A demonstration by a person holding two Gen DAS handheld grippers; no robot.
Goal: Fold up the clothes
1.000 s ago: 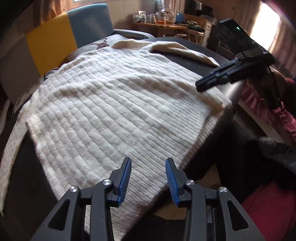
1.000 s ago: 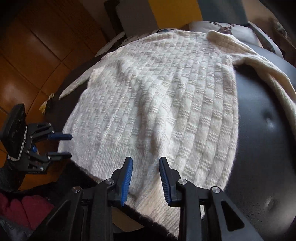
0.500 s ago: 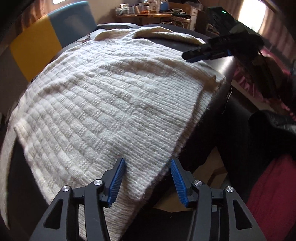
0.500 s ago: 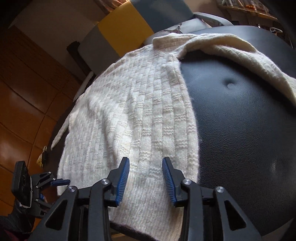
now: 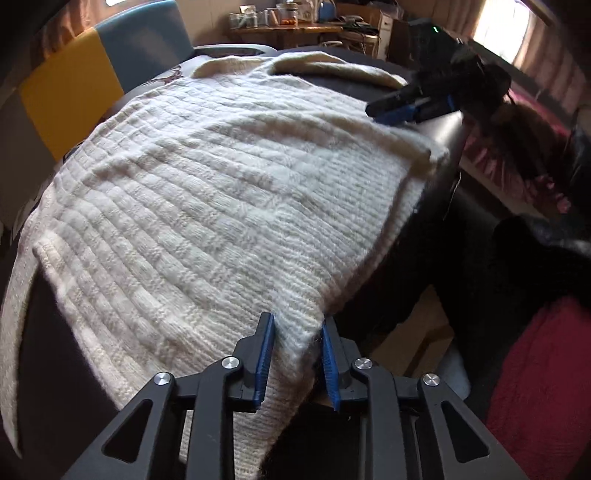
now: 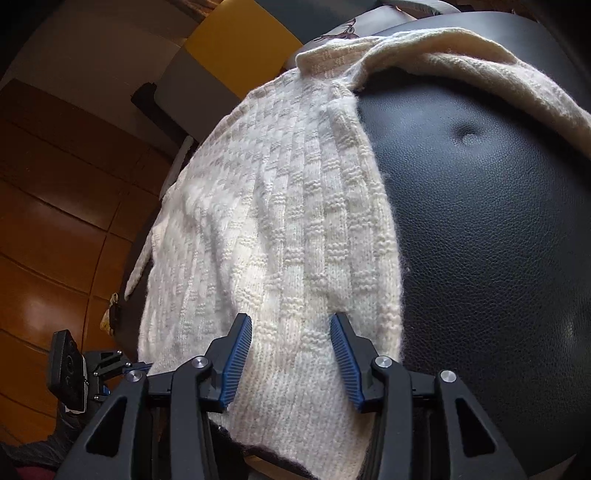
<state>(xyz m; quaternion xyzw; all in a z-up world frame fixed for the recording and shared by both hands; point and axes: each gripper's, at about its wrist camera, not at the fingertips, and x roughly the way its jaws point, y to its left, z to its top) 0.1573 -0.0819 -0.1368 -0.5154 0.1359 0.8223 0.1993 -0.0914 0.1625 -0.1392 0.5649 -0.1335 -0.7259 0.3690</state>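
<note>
A cream basket-weave knit sweater (image 5: 221, 206) lies spread flat over a black, button-tufted leather ottoman (image 6: 491, 229), its ribbed hem draping over the near edge and one sleeve (image 6: 472, 70) trailing across the far part of the leather. The garment shows no fold in either view.

Left tool (image 5: 295, 354): pads parted, straddling the hem at the corner nearest it; knit lies between the pads, yet the gap appears wider than the cloth, so it reads as not yet clamped, though the fuzzy edge makes contact hard to judge. Right tool (image 6: 291, 354): pads set wide apart over the hem near the opposite side edge, the fabric lying under and between them, unpinched. In the left wrist view the right tool sits low against the sweater's far side.

Step in hand, as judged: taking hold of the two bottom corners of the hem. The next move calls for both tools to close fully on the ribbing, catching both layers of knit, then to lift together evenly and carry the hem toward the collar (image 6: 325, 55). Uneven lift would skew the fold, and the loose sleeve may want tucking in.

Behind stand a yellow-and-blue chair (image 5: 92, 81) and a cluttered wooden table (image 5: 295, 26).
</note>
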